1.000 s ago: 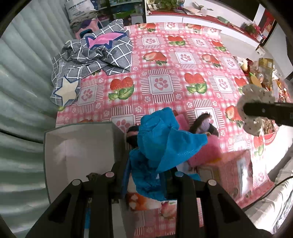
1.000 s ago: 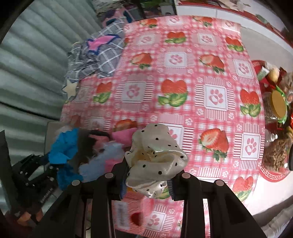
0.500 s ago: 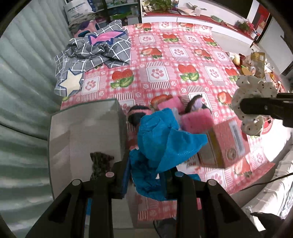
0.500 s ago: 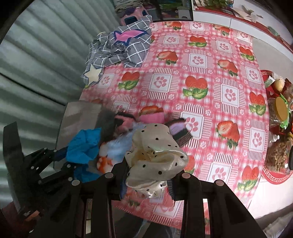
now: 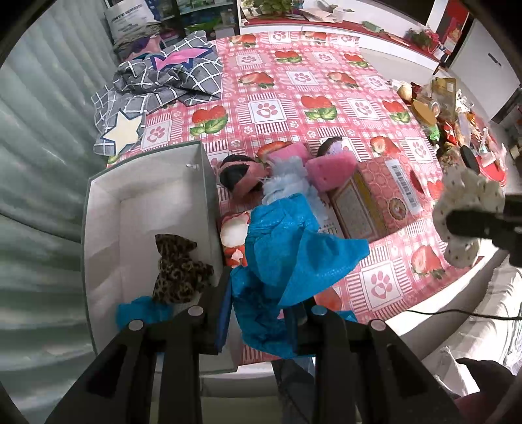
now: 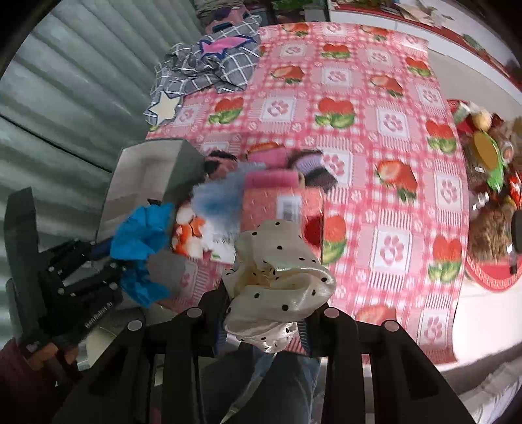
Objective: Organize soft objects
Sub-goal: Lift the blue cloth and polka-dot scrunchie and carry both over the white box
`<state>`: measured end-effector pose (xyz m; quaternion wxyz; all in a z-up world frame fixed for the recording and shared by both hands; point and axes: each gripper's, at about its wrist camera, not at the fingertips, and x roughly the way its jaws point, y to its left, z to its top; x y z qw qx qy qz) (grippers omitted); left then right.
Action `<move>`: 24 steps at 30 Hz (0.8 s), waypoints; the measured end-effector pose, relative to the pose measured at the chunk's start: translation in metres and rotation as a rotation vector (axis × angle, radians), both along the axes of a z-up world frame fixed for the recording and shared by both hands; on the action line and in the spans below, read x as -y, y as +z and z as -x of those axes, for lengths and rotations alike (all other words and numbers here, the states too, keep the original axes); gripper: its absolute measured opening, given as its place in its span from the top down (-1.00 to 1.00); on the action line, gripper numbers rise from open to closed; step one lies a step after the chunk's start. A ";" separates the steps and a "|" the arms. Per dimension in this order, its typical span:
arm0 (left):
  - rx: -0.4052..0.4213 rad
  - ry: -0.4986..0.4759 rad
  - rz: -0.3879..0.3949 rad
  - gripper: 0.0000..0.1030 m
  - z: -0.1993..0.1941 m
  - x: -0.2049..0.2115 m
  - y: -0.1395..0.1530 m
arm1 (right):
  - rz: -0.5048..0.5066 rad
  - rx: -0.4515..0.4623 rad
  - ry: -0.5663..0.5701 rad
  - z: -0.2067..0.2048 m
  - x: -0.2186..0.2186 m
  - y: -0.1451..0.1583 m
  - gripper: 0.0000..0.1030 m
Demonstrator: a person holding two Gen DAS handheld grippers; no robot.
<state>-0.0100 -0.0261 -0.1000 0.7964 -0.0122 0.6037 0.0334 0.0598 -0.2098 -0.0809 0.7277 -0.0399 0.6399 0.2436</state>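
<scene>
The left gripper (image 5: 261, 313) is clamped on a crumpled blue plastic cover (image 5: 287, 257), held just right of the open white rectangular box (image 5: 104, 208). The right gripper (image 6: 264, 321) is clamped on a cream satin scrunchie with black dots (image 6: 277, 283), held well right of that box. Inside the box lies a leopard-print fabric bow (image 5: 177, 269).

a lived-in home room: the table (image 5: 326, 98) wears a pink strawberry-and-paw-print cloth, a grey checked blanket (image 5: 163, 81) lies crumpled at its far corner, snacks and jars (image 5: 450, 114) crowd one edge, and stocked shelves (image 5: 195, 13) stand behind.
</scene>
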 end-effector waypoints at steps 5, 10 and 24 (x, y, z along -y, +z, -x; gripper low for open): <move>0.002 -0.022 -0.010 0.40 0.009 0.005 0.000 | 0.005 -0.021 -0.046 0.023 0.014 -0.007 0.31; 0.010 -0.038 0.002 0.40 0.017 0.009 0.001 | 0.004 -0.045 -0.062 0.043 0.017 -0.014 0.31; 0.038 0.017 -0.004 0.40 0.034 -0.011 0.005 | 0.020 -0.048 0.003 0.062 -0.013 -0.016 0.31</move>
